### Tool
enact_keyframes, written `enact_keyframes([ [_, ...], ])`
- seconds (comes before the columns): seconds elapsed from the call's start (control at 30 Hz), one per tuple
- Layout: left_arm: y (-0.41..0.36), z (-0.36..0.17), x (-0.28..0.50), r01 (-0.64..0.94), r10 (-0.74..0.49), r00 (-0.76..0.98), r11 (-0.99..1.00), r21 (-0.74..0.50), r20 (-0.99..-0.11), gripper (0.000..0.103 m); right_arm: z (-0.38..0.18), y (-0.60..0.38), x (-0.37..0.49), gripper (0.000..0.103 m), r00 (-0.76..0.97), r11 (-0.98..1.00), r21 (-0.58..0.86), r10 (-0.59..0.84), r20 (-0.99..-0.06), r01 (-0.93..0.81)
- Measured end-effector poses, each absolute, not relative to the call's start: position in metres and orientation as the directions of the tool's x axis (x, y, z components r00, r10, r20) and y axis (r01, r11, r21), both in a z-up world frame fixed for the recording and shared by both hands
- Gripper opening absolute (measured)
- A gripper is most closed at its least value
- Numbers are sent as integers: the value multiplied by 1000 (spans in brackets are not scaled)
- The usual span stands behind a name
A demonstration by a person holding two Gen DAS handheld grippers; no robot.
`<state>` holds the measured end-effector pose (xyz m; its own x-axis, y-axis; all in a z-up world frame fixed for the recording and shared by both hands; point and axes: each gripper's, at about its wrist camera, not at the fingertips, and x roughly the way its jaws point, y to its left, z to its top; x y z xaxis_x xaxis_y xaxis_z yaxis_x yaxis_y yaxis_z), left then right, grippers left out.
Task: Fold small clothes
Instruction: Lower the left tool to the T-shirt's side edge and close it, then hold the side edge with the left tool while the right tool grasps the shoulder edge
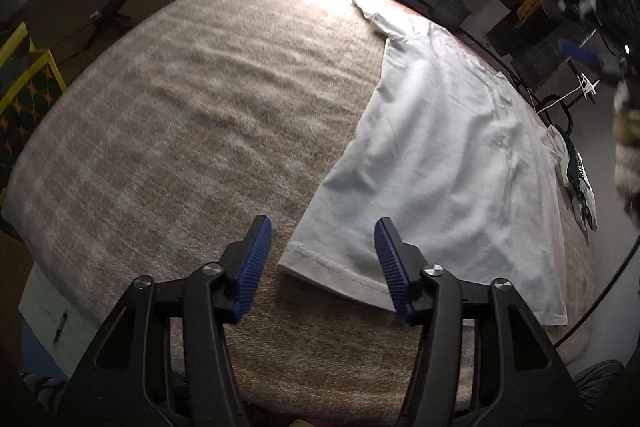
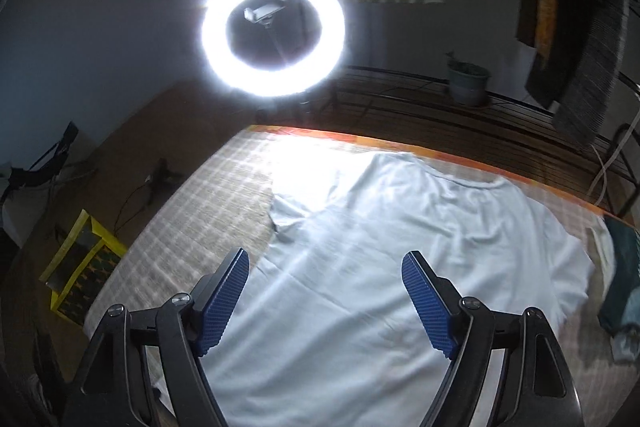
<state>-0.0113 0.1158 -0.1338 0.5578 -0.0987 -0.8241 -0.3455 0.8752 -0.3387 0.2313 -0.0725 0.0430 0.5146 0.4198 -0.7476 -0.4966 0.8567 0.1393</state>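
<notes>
**White shirt flat on the bed**

The shirt (image 1: 440, 155) lies spread across the right half of the frame on a beige blanket (image 1: 180, 115). The left gripper (image 1: 323, 227) and right gripper (image 2: 325, 261) both hang above it, jaws wide, holding nothing.

No writing, brand, number or sign can be read in either view. The white sheet (image 1: 48, 319) at the bed's edge carries faint marks, too small and blurred to make out.
</notes>
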Motion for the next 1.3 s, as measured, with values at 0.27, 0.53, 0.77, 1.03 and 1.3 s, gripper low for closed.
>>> enact_keyframes([
  [0.27, 119, -149, -5, -379, -114, 537, 852, -360, -836, 49, 20, 14, 291, 82, 420, 812, 163, 448, -789, -560],
  [0.53, 122, -157, 1, -375, -118, 535, 854, -361, -836, 33, -33, 89, 344, 75, 328, 803, 154, 400, -856, -576],
  [0.77, 130, -163, 6, -364, -198, 550, 817, -447, -811, 1, -82, 130, 381, 65, 274, 811, 134, 341, -899, -570],
  [1.03, 126, -152, 3, -318, -223, 591, 818, -479, -775, 0, -123, 153, 412, 47, 261, 830, 57, 239, -935, -555],
  [1.3, 114, -136, 2, -268, -212, 632, 843, -467, -746, 0, -132, 162, 412, 5, 313, 798, -71, 150, -938, -598],
])
